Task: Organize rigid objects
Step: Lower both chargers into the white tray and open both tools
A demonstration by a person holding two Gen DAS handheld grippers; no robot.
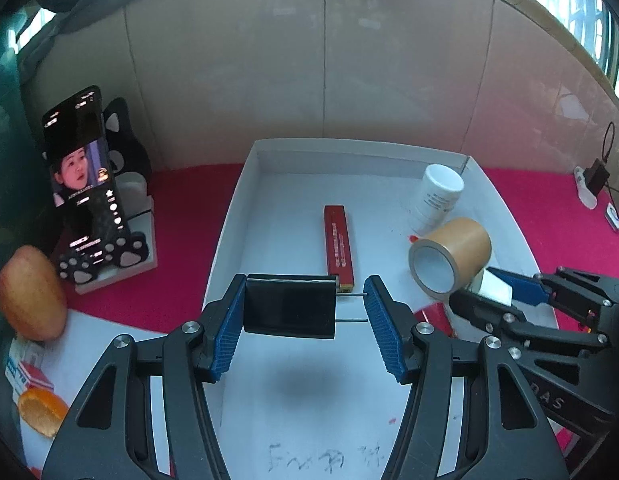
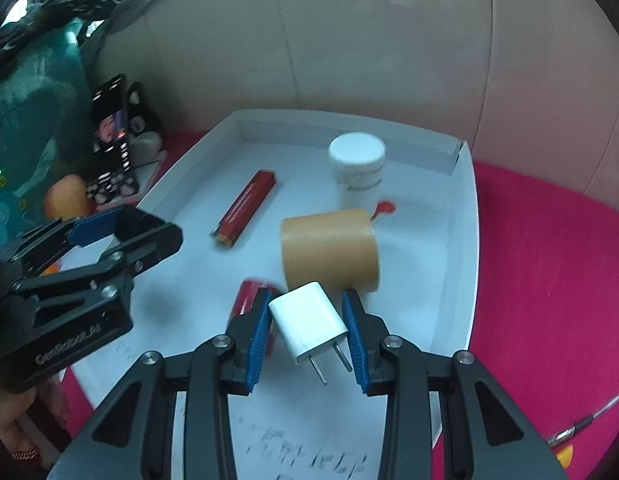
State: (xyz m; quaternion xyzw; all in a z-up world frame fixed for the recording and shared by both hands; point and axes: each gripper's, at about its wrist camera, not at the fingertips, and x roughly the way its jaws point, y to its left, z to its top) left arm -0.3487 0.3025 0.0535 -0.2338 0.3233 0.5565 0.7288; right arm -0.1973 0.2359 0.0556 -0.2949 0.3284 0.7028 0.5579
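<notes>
Both grippers (image 1: 305,316) (image 2: 307,334) are black linkages — silver screws (round-headed), ribbed blue pads on the jaws.

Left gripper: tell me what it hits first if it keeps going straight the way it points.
Probably the bare floor of the white tray, just short of the red box. The left gripper holds a black charger and angles downward; depth is uncertain.

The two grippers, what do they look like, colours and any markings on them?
Both the left gripper and the right gripper are black linkage frames with silver pivot bolts. Their fingers carry ribbed blue pads. White lettering runs along each gripper body, too blurred to read fully. No cables show.
</notes>
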